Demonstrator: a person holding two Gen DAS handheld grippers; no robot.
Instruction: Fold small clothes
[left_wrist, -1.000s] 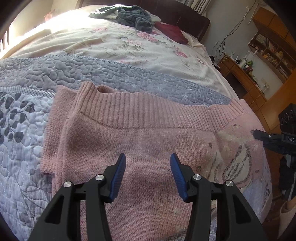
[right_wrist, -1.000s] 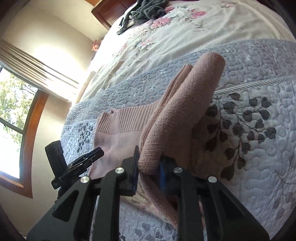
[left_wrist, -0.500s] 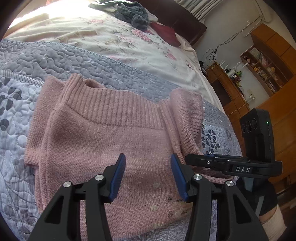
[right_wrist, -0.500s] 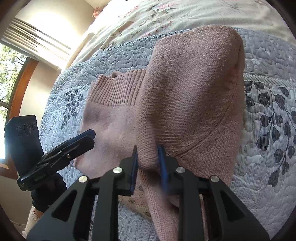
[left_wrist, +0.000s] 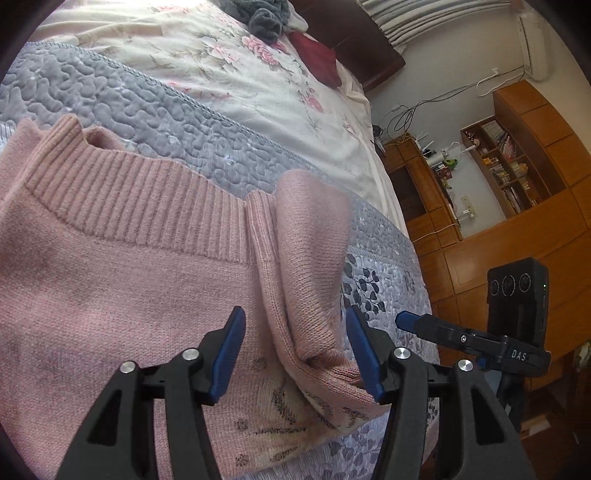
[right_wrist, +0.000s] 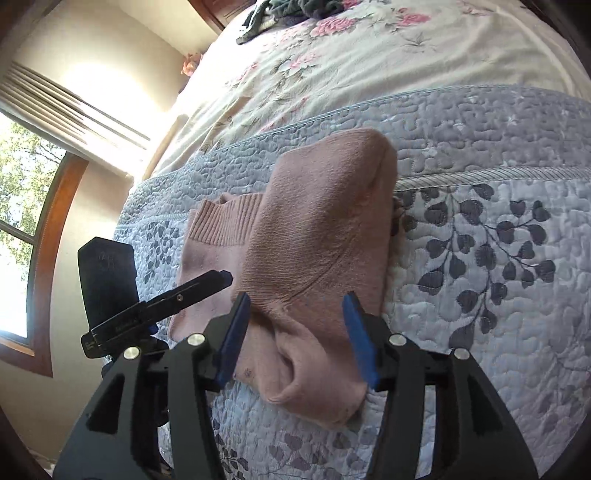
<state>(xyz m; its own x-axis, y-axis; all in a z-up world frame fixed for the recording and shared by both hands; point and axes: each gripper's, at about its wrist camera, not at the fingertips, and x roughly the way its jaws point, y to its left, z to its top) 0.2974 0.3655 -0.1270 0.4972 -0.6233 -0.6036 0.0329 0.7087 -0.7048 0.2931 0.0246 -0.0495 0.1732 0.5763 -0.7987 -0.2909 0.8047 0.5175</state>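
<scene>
Left wrist view: the left tongs (left_wrist: 295, 354) are hanging spread above the pink sweater (left_wrist: 122, 295), which is lying on the grey quilt (left_wrist: 147, 110) of the bed, its right side folded inward. The side-fold looks done; the next move is probably folding the other side.

Right wrist view: the right tongs (right_wrist: 295, 336) are spread over the folded flap (right_wrist: 317, 236), having let go of the knit they were pinching half a second ago.

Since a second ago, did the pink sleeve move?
Yes. The sleeve was carried inward over the sweater body, toward its ribbed collar, and released.
</scene>
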